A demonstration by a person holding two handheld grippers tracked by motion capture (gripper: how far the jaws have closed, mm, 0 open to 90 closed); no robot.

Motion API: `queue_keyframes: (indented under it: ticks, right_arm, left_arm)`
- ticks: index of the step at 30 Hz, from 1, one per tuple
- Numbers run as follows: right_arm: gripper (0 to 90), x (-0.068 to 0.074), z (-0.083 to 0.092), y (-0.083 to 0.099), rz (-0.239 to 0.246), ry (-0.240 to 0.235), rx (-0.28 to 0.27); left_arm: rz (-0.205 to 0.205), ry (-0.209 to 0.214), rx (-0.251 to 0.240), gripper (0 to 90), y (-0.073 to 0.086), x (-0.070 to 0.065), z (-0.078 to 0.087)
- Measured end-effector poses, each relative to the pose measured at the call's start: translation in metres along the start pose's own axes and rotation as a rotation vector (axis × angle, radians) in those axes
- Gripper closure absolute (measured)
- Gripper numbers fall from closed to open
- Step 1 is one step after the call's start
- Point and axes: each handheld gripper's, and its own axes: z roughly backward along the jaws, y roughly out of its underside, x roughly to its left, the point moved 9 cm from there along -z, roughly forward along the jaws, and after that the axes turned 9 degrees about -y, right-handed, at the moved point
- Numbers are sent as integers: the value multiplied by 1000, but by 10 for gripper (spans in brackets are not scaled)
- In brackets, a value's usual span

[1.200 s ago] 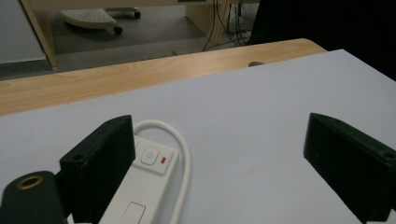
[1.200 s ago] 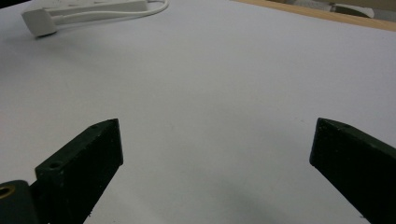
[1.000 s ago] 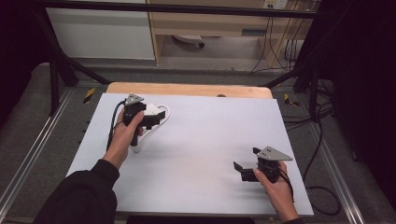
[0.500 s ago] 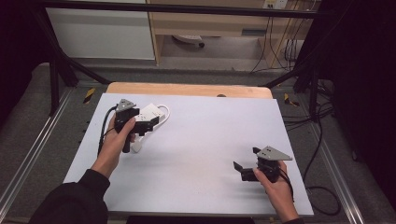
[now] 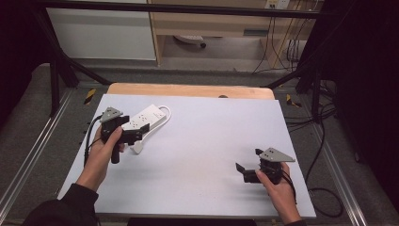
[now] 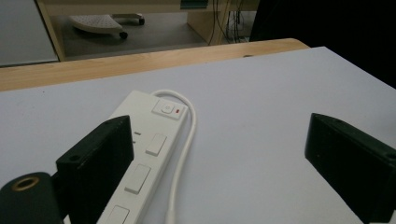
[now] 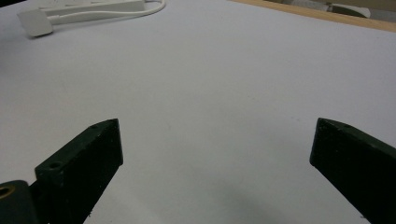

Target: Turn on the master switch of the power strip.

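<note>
A white power strip lies at the table's far left, its cord looping round the far end and its white plug resting on the near side. My left gripper hovers open at the strip's near end. In the left gripper view the strip runs under the left jaw, with its switch ahead. My right gripper is open over bare table at the near right, nothing between its jaws. The plug and the strip lie far ahead of it.
The table has a white sheet over it and a wooden strip along its far edge. Black frame posts stand at both far corners. Cables hang off the right side.
My left gripper has drawn back to the left and toward the person, uncovering most of the power strip. The right gripper has stayed put.
</note>
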Motion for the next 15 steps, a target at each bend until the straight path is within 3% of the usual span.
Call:
queue_keyframes:
  ticks: [15]
  right_arm:
    - [31,-2,2,-1,-2,11,-9]
  left_arm:
    - [13,4,-18,70,10,10,29]
